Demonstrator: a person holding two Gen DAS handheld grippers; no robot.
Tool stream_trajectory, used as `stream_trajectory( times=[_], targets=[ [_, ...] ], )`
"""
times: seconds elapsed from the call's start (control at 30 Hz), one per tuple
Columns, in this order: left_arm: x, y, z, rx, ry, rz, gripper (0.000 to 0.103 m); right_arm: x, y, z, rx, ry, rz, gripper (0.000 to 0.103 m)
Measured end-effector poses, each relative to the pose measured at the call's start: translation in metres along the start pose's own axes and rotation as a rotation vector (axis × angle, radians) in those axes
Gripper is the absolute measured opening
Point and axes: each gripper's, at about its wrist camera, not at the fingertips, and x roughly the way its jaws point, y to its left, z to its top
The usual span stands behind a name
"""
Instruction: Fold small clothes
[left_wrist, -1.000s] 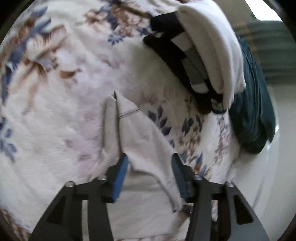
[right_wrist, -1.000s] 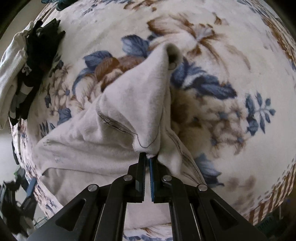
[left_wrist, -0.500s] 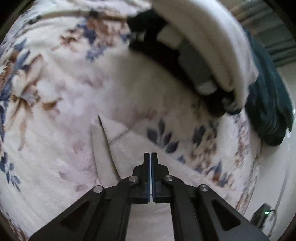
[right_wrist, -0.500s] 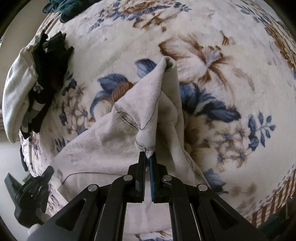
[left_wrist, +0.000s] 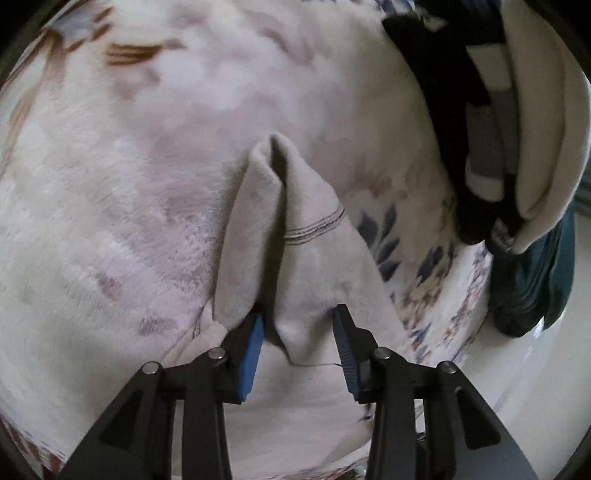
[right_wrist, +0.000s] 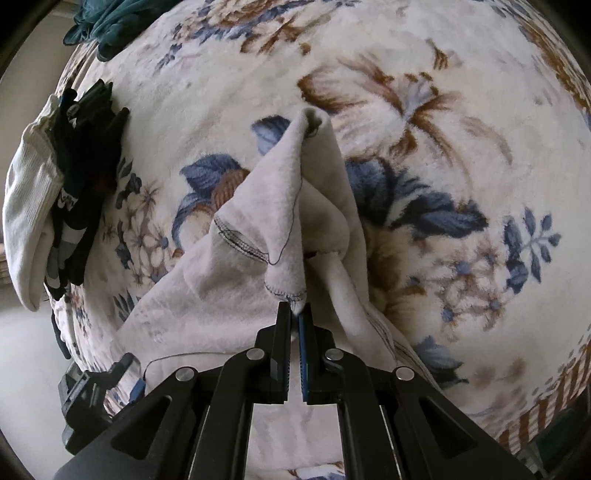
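A floral plush blanket covers the bed. At its far edge sits a stack of folded clothes, judged already done, with a dark teal garment beside it. The cream garment in the near middle is still rumpled and unfolded. The right gripper has its jaws clamped on a hemmed corner, lifting it. The left gripper jaws are opening, a ridge of the cloth between them, unpinched.

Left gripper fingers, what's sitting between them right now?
A raised fold of the pale cloth sits between the opening jaws of the left gripper, seen in the left wrist view.
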Motion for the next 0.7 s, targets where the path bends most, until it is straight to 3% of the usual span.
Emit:
stream_trajectory(
  times=[0.13, 0.17, 0.2, 0.37, 0.57, 0.7],
  targets=[
    [-0.002, -0.004, -0.004, 0.012, -0.045, -0.005, 0.034, 0.001, 0.003, 0.003, -0.009, -0.008, -0.008, 0.004],
    [-0.006, -0.007, -0.007, 0.027, -0.084, -0.007, 0.023, 0.001, 0.003, 0.003, -0.007, -0.007, -0.009, 0.004],
    [-0.010, -0.011, -0.010, 0.046, -0.114, -0.001, 0.002, 0.001, 0.003, 0.003, -0.007, -0.006, -0.008, 0.004],
    [-0.043, -0.030, -0.026, 0.125, -0.251, -0.041, 0.002, -0.002, 0.003, 0.002, -0.026, -0.014, -0.001, 0.004],
    [-0.074, -0.027, -0.062, 0.169, -0.286, -0.066, 0.002, 0.001, 0.000, 0.000, -0.081, -0.015, -0.019, 0.004],
    [-0.069, -0.003, -0.082, 0.155, -0.272, -0.030, 0.002, 0.007, -0.003, -0.003, -0.125, 0.013, -0.038, 0.004]
  ],
)
